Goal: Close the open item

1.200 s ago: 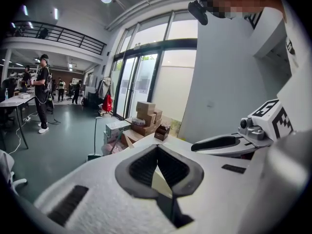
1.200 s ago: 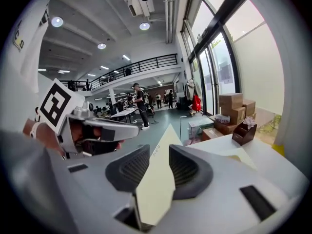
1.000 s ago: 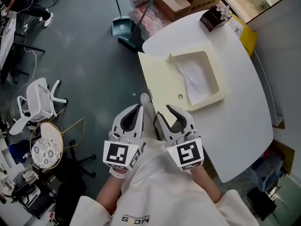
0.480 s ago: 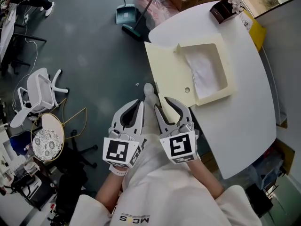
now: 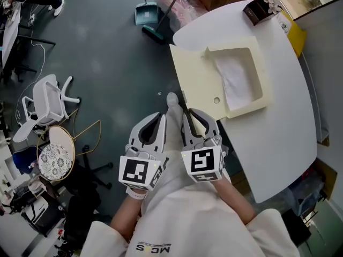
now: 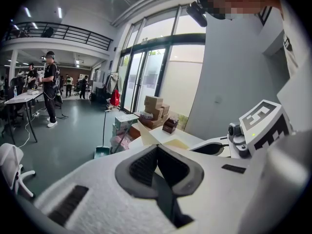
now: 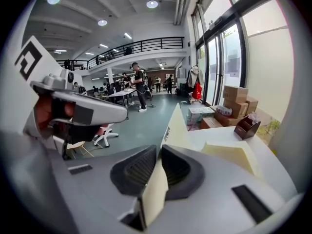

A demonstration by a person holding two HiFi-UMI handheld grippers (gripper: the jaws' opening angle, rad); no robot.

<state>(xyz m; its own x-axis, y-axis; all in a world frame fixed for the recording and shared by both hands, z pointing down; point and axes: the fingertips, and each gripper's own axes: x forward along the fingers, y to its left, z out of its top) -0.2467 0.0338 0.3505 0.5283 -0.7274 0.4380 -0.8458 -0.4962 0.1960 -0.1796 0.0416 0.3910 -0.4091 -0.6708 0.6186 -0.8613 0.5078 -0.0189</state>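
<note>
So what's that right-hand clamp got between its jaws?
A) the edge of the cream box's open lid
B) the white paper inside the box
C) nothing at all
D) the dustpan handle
A: in the right gripper view the right gripper has just been closing its jaws on the cream lid, whose thin edge stands between them.

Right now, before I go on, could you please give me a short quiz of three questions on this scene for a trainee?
1. True or false: the cream box on the white table has its lid shut.
2. Which gripper has the lid's edge between its jaws?
3. Fill in: on the floor beyond the table stands a teal ____.
Key: 1 false, the lid lies open. 2 the right gripper; its jaws have just been closing on the edge. 3 dustpan.
</note>
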